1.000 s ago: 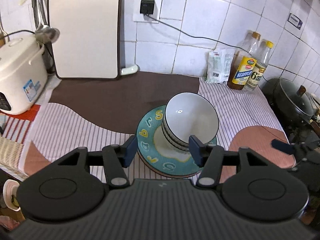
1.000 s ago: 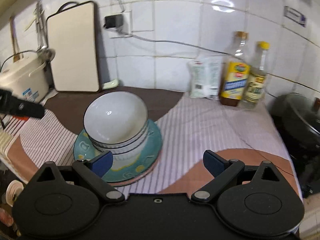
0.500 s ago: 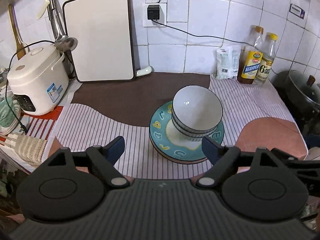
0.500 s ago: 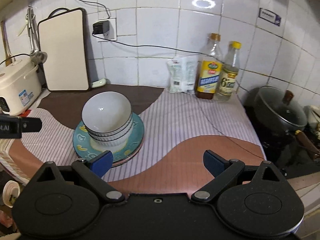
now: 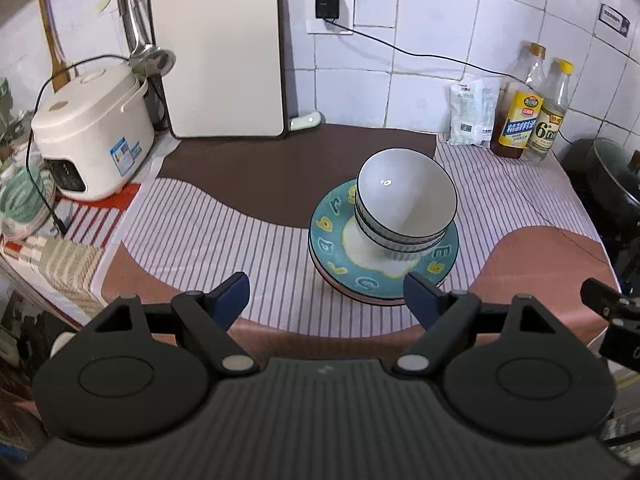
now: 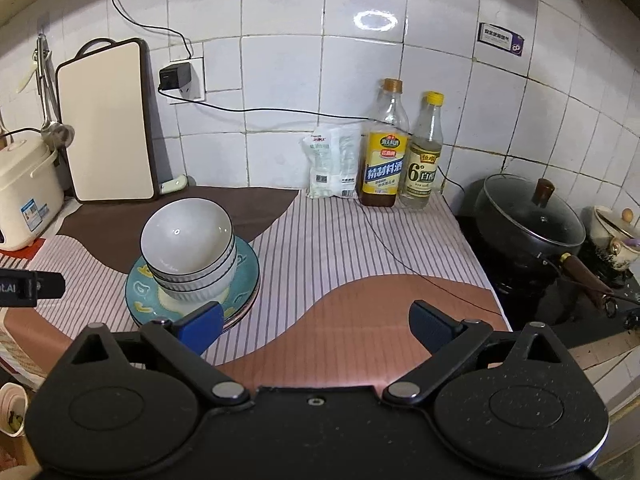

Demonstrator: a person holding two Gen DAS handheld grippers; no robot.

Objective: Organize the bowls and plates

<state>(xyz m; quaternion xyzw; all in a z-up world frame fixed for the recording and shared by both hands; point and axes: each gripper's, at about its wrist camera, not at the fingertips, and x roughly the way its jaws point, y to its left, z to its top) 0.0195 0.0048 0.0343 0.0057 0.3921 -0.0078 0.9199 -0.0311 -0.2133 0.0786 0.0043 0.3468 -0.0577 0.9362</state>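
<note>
Bowls [image 5: 406, 200], white with dark rims, nested in a tilted stack on teal plate [image 5: 340, 240] patterned with yellow letters, itself atop a pinkish plate, all resting on striped countertop cloth [image 5: 224, 232]. From left wrist view, stack at about 1 o'clock of left gripper [image 5: 326, 294]; jaws spread wide after just opening, nothing between blue pads [image 5: 230, 294], right pad overlapping the plate's near edge in view. From right wrist view, same stack at 10 o'clock of right gripper [image 6: 316, 320], likewise wide and empty. Farther out: cutting board [image 5: 222, 48] leaning on tiled wall at 11 o'clock, rice cooker [image 5: 92, 136] at 10 o'clock, two bottles [image 6: 402, 152] and white packet [image 6: 334, 162] at 12 o'clock in right view, lidded black pan [image 6: 528, 216] at 2 o'clock.
</note>
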